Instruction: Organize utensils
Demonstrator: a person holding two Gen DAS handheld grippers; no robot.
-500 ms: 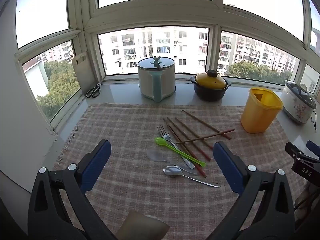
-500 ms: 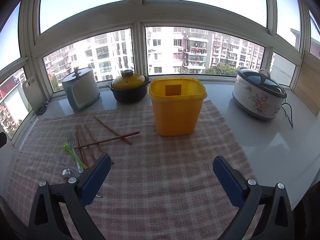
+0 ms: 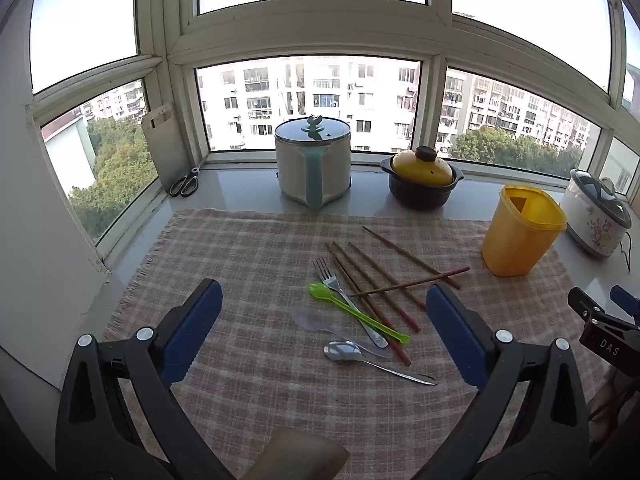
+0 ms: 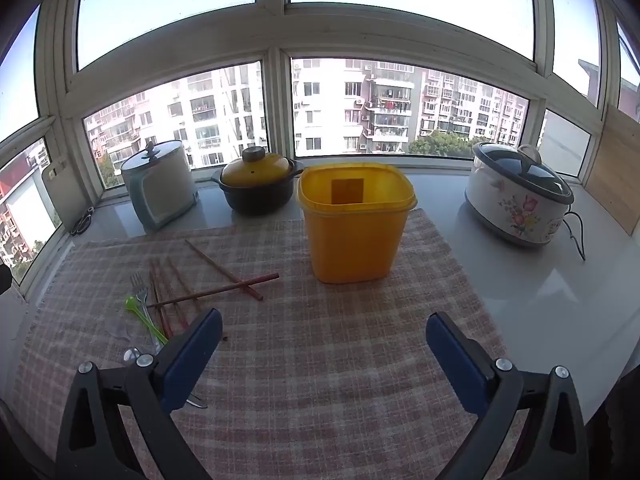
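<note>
So far nothing has been put away — the job looks like it is at the very start. All the utensils lie in a loose pile on the checked cloth (image 3: 248, 364). The yellow bin (image 4: 354, 224) stands upright on the far right part of the cloth, and what shows of its inside looks empty.

In the pile, the brown chopsticks (image 3: 372, 280) lie side by side, with one stick crossed over the others. The fork (image 3: 344, 292) and the green spoon (image 3: 352, 308) lie across each other just left of them. The clear spoon (image 3: 310, 318) is hard to see. The metal spoon (image 3: 372, 360) is nearest of all.

The left claw (image 3: 322, 334) is wide open and holds nothing. It hovers near the pile, with the spoons showing between its blue pads. The right claw (image 4: 324, 356) is wide open too and holds nothing. It faces the bin, with the pile off to its left.

Everything is left to do, I think — each piece has to be picked up and dropped in the bin. The flat spoons may be hard to pinch off the cloth.
</note>
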